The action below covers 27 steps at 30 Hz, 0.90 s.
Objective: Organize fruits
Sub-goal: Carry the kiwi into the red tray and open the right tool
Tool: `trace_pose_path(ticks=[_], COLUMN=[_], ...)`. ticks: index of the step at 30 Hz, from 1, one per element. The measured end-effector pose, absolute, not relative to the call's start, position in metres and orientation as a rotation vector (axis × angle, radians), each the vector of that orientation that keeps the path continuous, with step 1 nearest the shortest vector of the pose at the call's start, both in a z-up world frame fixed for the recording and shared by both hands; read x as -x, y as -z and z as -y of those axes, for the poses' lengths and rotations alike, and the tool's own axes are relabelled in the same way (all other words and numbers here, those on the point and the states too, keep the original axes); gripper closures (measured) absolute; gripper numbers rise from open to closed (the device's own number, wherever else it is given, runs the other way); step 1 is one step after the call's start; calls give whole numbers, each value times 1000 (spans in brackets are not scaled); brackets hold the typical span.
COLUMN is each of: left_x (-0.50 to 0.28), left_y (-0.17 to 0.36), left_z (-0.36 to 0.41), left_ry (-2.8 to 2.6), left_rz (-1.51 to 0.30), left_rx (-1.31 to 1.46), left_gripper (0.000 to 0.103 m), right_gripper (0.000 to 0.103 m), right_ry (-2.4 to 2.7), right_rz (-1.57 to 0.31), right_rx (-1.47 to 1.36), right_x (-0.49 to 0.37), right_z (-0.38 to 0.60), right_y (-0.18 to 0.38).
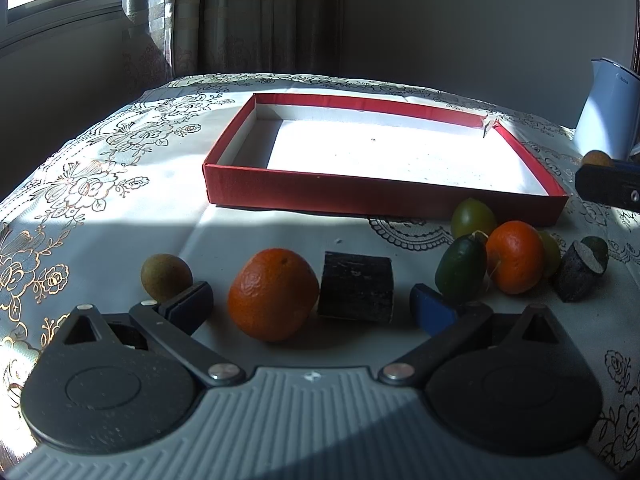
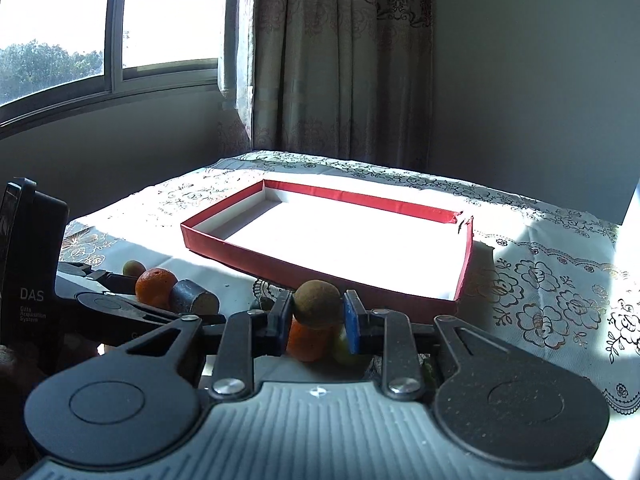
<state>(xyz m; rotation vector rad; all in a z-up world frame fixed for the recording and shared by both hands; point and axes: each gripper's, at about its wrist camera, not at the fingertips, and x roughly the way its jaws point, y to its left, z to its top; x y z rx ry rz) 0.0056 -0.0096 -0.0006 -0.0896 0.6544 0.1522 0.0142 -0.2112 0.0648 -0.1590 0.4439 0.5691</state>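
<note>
R hand-held gripper (image 2: 317, 318) clenched on brown fruit (image 2: 317, 303), orange (image 2: 307, 340) just below; L hand-held gripper (image 1: 310, 306) released.

A red box (image 1: 384, 196) with a white floor lies flat on the desk, open on top, with nothing in it. One far corner is torn. In front of it sit the fruits. A big orange (image 1: 274, 294) touches a dark cut chunk (image 1: 356, 286). A small round brown fruit (image 1: 166, 278) sits to the left of them. To the right, a green fruit (image 1: 472, 216), a dark green one (image 1: 460, 268), a smaller orange (image 1: 514, 256) and another dark cut piece (image 1: 580, 274) huddle close together. One more brown round fruit (image 2: 317, 303) is up off the desk, squeezed in the right tool (image 2: 318, 312).
</note>
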Motion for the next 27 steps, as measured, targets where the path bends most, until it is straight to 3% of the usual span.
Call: trace_pose_path(ticks=[13, 27], left_x=[-7, -7], left_y=[1, 2], left_z=[12, 12], left_ry=[-164, -170], left_rz=[-666, -669], left_rx=[64, 57], left_gripper=[0, 0], right_gripper=[77, 75], right_ry=[-432, -357], right_rz=[-501, -619], right_rx=[84, 80], right_x=[-120, -158], right_z=[215, 213], right_y=[-46, -16])
